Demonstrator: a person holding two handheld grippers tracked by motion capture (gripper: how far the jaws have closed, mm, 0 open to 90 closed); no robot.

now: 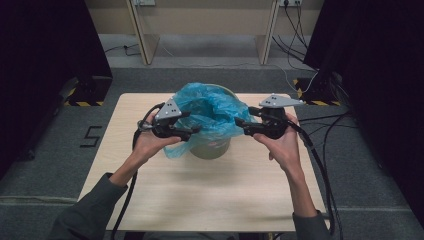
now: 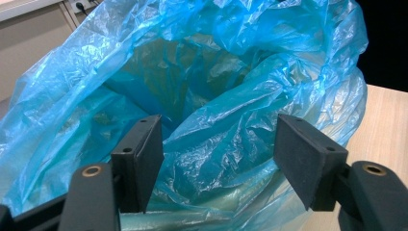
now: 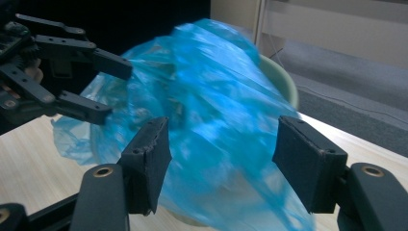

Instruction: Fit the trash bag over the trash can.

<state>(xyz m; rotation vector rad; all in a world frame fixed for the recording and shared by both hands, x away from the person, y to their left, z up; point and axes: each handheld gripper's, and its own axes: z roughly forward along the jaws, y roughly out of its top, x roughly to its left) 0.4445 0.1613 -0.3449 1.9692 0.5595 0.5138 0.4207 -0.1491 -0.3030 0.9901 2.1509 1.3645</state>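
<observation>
Fitting the blue bag over the bin on the table

The left gripper [image 1: 194,124] is open at the bag [image 1: 212,112], film between its jaws but not pinched; the bag sits loose in the bin [image 1: 212,149] mid-table; the right gripper [image 1: 242,121] is open, holding nothing. Best to pinch the film's edge firmly and pull it down over the rim evenly.

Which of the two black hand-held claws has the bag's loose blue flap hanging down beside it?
The left gripper: the blue bag spills down over the bin's rim there. By the right gripper the plastic stays up on the rim.
</observation>
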